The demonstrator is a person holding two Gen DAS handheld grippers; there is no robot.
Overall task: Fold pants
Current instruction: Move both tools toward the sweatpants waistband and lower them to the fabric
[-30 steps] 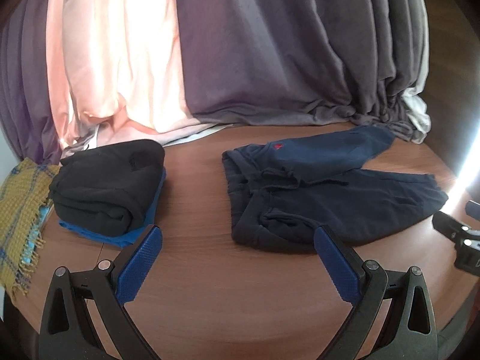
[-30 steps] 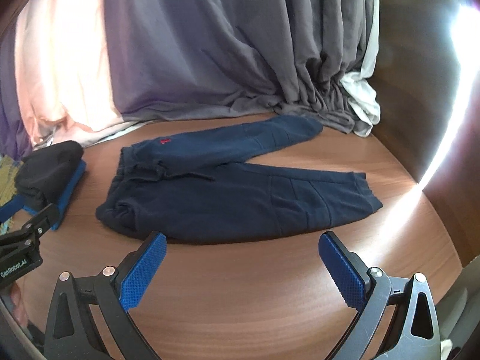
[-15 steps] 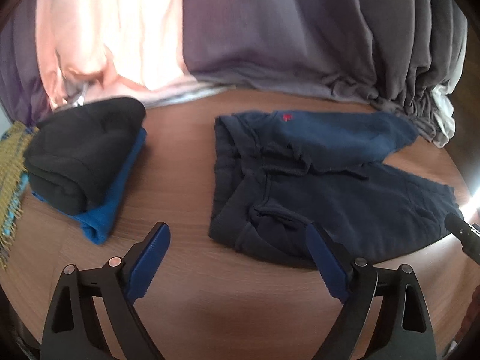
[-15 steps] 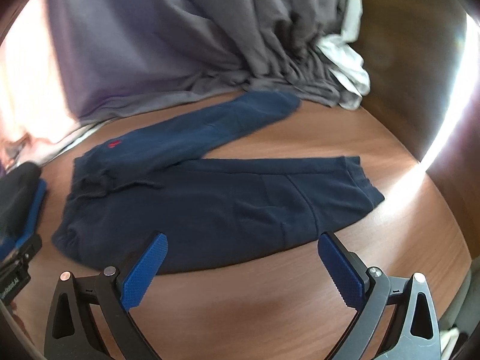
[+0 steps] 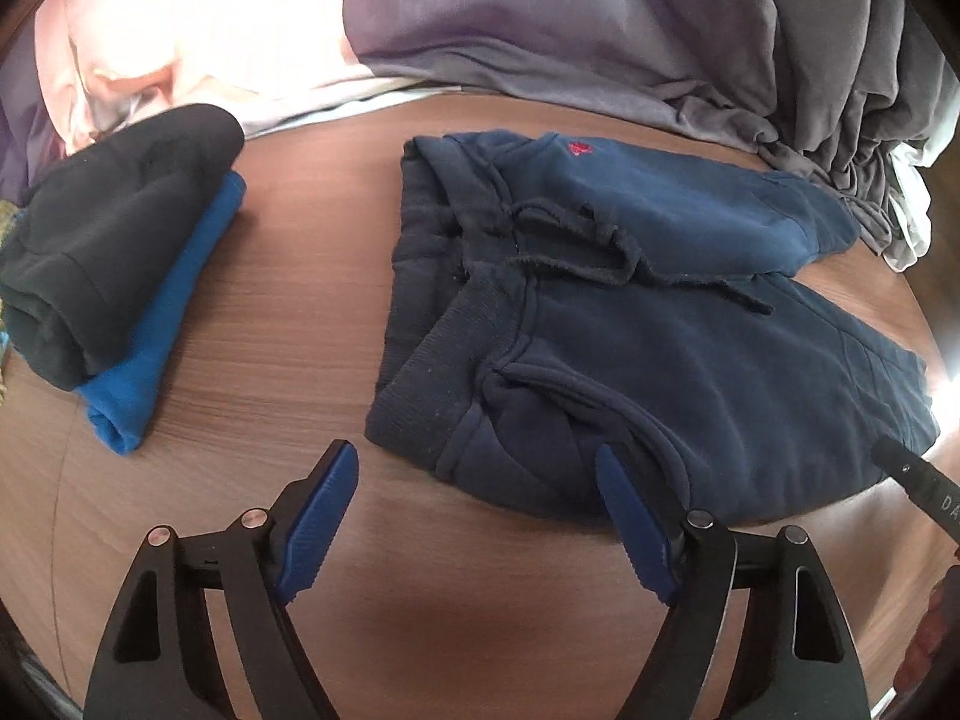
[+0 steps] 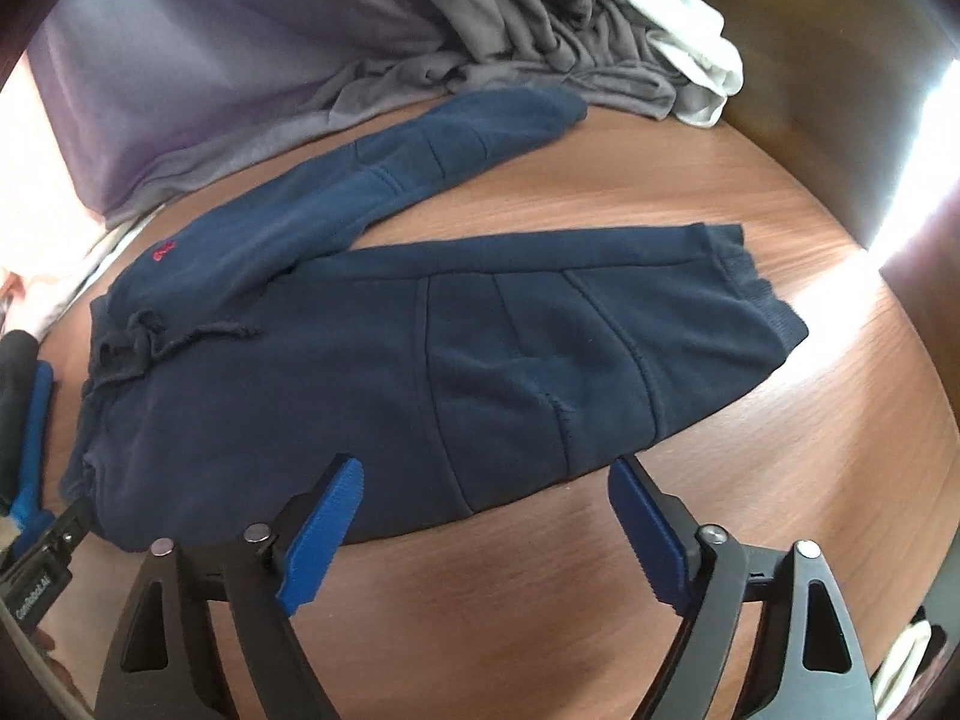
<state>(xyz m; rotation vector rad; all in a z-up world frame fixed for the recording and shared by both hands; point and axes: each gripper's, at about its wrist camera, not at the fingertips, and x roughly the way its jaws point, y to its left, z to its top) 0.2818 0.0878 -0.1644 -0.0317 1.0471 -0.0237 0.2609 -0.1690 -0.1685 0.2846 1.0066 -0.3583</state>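
Navy sweatpants [image 5: 660,324] lie flat on the round wooden table [image 5: 288,324], waistband to the left, legs spread apart to the right, a small red logo near the far hip. My left gripper [image 5: 477,516] is open and empty, just above the near waistband corner. In the right wrist view the pants [image 6: 480,348] fill the middle. My right gripper [image 6: 486,516] is open and empty, over the near edge of the near leg.
A folded black garment [image 5: 114,228] lies on a folded blue one [image 5: 162,324] at the table's left. Grey and pink curtains [image 5: 540,18] hang behind the table, bunching onto it at the back right [image 6: 540,54]. A wooden wall [image 6: 840,90] stands on the right.
Both grippers have moved forward and down toward the pants. The left now hovers at the waistband corner, the right at the near leg's edge. The pants have not moved.
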